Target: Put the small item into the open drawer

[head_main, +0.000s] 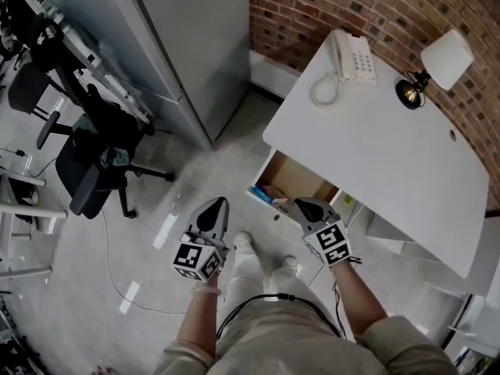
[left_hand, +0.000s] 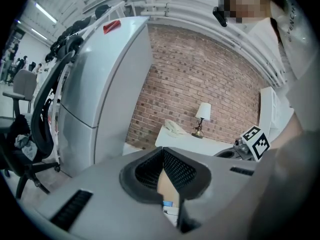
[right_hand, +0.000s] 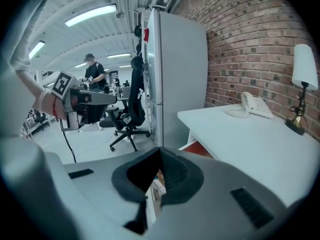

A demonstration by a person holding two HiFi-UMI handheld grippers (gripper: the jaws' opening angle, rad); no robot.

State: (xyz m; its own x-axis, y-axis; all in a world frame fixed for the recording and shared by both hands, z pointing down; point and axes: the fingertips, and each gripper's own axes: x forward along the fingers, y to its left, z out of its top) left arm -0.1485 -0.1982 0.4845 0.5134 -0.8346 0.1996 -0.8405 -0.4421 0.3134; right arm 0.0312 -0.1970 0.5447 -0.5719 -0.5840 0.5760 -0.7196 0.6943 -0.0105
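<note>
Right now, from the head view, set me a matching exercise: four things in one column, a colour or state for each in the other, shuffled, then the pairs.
1. telephone
2. lamp
3. office chair
4. drawer

A. pulled open under the desk
B. black, on wheels
C. white, with a coiled cord
D. brass base, white shade

Pairs: 1-C, 2-D, 3-B, 4-A

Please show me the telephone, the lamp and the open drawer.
telephone point(head_main: 353, 57): head view, keypad body
lamp point(head_main: 447, 58): head view, white shade
open drawer point(head_main: 301, 180): head view, bare wooden floor
</note>
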